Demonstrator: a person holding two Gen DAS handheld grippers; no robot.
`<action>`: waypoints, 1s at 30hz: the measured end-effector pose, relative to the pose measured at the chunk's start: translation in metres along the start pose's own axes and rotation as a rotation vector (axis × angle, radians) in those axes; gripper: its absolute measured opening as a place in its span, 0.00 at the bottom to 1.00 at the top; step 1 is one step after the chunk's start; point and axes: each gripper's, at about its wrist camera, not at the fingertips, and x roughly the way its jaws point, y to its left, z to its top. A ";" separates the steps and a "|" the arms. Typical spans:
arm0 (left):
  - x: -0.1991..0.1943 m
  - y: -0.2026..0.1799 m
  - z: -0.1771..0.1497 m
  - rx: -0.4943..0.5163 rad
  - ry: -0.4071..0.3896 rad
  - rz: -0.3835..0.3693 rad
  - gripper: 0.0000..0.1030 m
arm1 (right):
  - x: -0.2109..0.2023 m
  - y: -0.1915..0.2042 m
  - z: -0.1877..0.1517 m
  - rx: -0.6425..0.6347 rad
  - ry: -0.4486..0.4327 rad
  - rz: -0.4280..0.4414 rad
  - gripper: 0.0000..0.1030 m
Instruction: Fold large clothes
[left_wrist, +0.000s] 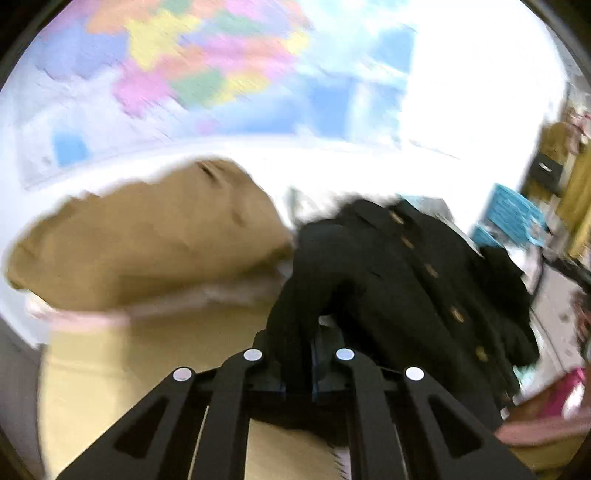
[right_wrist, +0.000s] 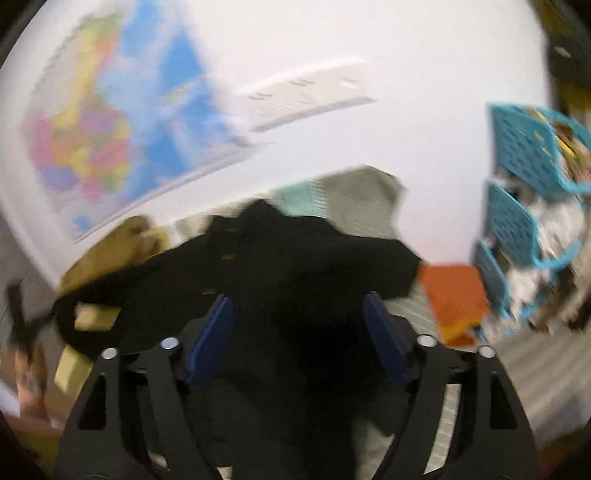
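Nearest the left wrist camera, the left gripper (left_wrist: 298, 363) is pinched tight on a bunched fold of the black coat (left_wrist: 406, 280), the dark cloth rising straight out from between its closed fingers. From that pinch the coat hangs and spreads up and to the right, its row of gold buttons (left_wrist: 430, 270) running as a long diagonal line from upper left to lower right, which marks the garment's long axis in this view. In the right wrist view the right gripper (right_wrist: 298, 334) stands wide, its blue pads (right_wrist: 210, 338) well apart, and the black coat fills the gap between them; whether the cloth touches either pad cannot be told through the blur. Left of the coat lies a tan garment (left_wrist: 147, 240) in a rounded heap on the pale yellow worktop (left_wrist: 155, 362), and just beyond it in the right view sits an orange folded item (right_wrist: 452, 291) on a grey striped cloth (right_wrist: 365, 195). Farther right stand stacked turquoise baskets (right_wrist: 524, 155), their contents smeared beyond reading. On the white wall behind hangs a coloured map (left_wrist: 177, 62); its lettering is too blurred to read, and no brand or label is legible anywhere. Both views are heavily motion-blurred, and the coat's lower edge is cut off behind the gripper frames.
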 end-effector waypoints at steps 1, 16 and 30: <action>0.007 0.003 0.006 0.021 0.029 0.089 0.14 | 0.001 0.015 -0.003 -0.052 0.014 0.036 0.77; 0.013 -0.049 -0.090 0.108 0.111 -0.343 0.83 | 0.053 0.022 -0.085 -0.088 0.265 0.055 0.86; 0.051 -0.136 -0.149 0.231 0.293 -0.540 0.94 | 0.029 -0.037 -0.135 0.107 0.269 0.102 0.87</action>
